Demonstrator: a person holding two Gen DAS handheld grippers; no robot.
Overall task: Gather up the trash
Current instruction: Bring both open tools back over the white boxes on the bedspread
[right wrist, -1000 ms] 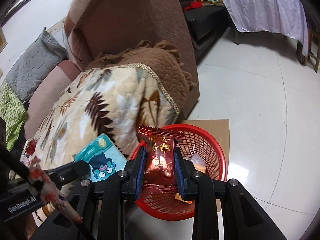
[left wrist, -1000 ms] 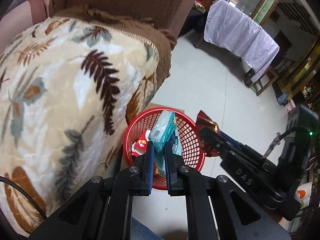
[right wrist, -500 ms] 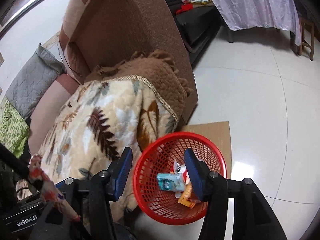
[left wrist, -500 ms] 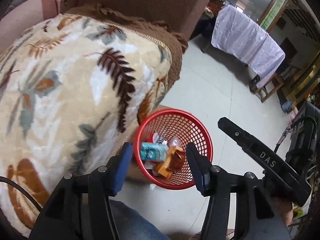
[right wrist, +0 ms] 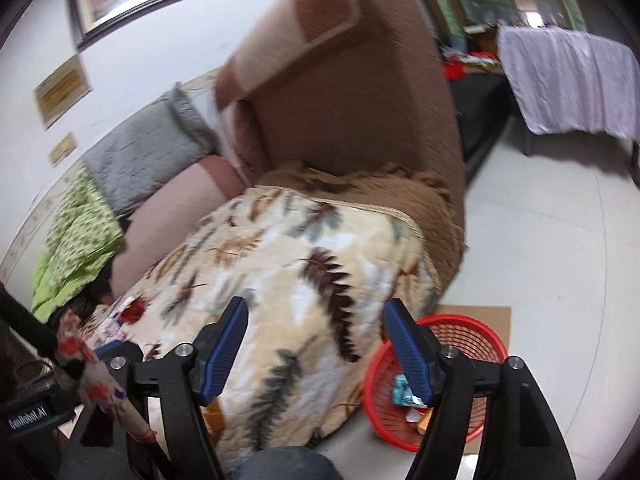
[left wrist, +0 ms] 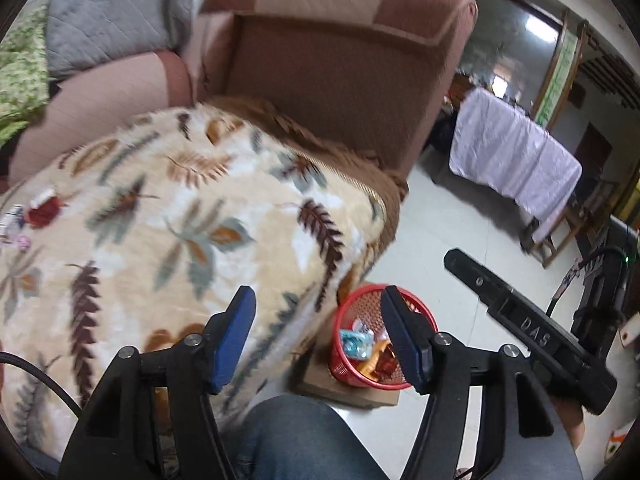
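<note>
Down on the floor, the red basket (left wrist: 384,344) sits on a flat piece of cardboard (right wrist: 476,312), just beside the hanging edge of the leaf-patterned blanket (left wrist: 192,216). Inside the red basket lie several wrappers: a teal packet (left wrist: 354,342), an orange one (left wrist: 376,356) and a dark red one (left wrist: 390,364), all touching. More small wrappers (left wrist: 40,210) lie on the leaf-patterned blanket, well apart from the red basket, toward the far left of the seat. The left hand-held gripper (left wrist: 320,334) hovers above the blanket's edge with its jaws spread wide and nothing between them; the red basket shows just behind its right finger. The right hand-held gripper (right wrist: 316,344) is likewise wide apart and empty, the red basket (right wrist: 436,384) lying below and partly behind its right finger. Behind the blanket rises a brown sofa (left wrist: 340,68). A knee in jeans (left wrist: 304,440) fills the bottom edge of the left view.
</note>
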